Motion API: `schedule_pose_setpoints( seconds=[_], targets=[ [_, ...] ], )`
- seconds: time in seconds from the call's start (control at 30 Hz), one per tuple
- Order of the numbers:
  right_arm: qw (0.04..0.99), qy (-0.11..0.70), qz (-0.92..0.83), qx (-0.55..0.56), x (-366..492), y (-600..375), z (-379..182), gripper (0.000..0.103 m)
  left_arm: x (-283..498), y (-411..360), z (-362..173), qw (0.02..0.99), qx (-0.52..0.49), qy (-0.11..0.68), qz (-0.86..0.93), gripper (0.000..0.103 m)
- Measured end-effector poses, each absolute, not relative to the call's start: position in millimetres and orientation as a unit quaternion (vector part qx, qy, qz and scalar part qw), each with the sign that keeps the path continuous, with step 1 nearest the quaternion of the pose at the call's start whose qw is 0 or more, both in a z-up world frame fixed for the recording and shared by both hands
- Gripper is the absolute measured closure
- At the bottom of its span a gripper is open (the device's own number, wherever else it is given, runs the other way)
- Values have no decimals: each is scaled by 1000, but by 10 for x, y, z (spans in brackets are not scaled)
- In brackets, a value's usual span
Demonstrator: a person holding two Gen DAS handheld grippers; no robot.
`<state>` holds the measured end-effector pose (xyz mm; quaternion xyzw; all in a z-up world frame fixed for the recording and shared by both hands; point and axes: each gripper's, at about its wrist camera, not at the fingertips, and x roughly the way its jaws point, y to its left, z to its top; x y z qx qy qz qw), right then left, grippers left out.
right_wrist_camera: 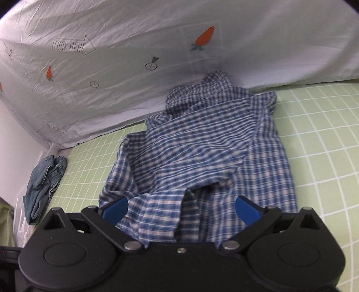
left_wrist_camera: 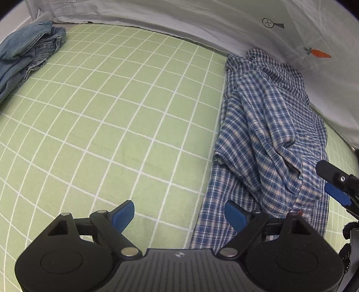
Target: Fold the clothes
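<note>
From the left wrist camera, the left gripper (left_wrist_camera: 179,216) points down at a green sheet with a white grid (left_wrist_camera: 116,116), its blue-padded jaws spread wide with nothing between them; only bare sheet and the hem of the shirt lie under the gap. The blue plaid shirt (left_wrist_camera: 267,134) lies crumpled along the right side of the sheet, partly folded over itself, its far end near a white cloth backdrop printed with carrots (left_wrist_camera: 224,20). A bundle of denim (left_wrist_camera: 24,58) sits well apart at the far left corner. At the right edge, part of the right gripper (left_wrist_camera: 336,191) shows over the shirt's near end, one blue pad visible. From the right wrist camera, the right gripper (right_wrist_camera: 180,209) hangs over the near end of the plaid shirt (right_wrist_camera: 202,146), jaws set wide; a raised fold of fabric lies in the gap, but the blue pads stand clear of it on both sides. The collar end reaches the white backdrop (right_wrist_camera: 112,45), the grid sheet (right_wrist_camera: 320,143) spreads to the right, and the denim (right_wrist_camera: 44,184) lies at the left.
</note>
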<state>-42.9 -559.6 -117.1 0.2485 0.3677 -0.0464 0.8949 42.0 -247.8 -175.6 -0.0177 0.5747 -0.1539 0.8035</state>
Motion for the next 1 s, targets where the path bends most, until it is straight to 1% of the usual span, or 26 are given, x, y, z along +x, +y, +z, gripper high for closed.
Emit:
schedule_pose_setpoints(
  seconds=[0.07, 0.1, 0.13, 0.17, 0.2, 0.23, 0.27, 0.3, 0.33, 0.47, 0.63, 0.8, 1.0],
  targets=[
    [891, 380, -40, 246, -361, -5532, -1218, 3, 451, -2484, -1792, 801, -18, 578, -155, 15],
    [889, 387, -37, 244, -327, -5500, -1241, 11, 467, -2495, -1804, 801, -17, 578, -155, 15],
    [884, 397, -35, 244, -313, -5482, -1274, 22, 482, -2505, -1813, 801, -17, 578, -156, 15],
    [880, 404, -35, 247, -305, -5473, -1306, 31, 488, -2508, -1810, 801, -17, 578, -156, 15],
    [877, 408, -34, 252, -317, -5469, -1322, 56, 493, -2510, -1807, 801, -17, 578, -156, 15],
    [875, 408, -31, 258, -339, -5469, -1327, 73, 495, -2507, -1796, 802, -18, 577, -155, 15],
    [875, 404, -27, 265, -373, -5471, -1315, 77, 490, -2503, -1772, 804, -18, 574, -156, 15],
    [879, 393, -25, 271, -439, -5462, -1268, 88, 474, -2494, -1730, 807, -18, 569, -158, 15],
    [882, 381, -23, 276, -505, -5453, -1221, 92, 448, -2485, -1676, 811, -18, 563, -160, 15],
    [892, 346, -33, 290, -822, -5391, -1015, 94, 265, -2408, -1421, 828, -18, 535, -170, 15],
    [885, 318, -64, 333, -1399, -5333, -924, 95, -118, -2342, -1176, 838, -8, 512, -188, 14],
    [869, 313, -101, 369, -1943, -5277, -946, 96, -552, -2375, -1168, 828, 13, 522, -206, 14],
    [848, 321, -117, 405, -2520, -5203, -1101, 96, -1038, -2357, -1280, 809, 32, 543, -223, 14]
  ],
)
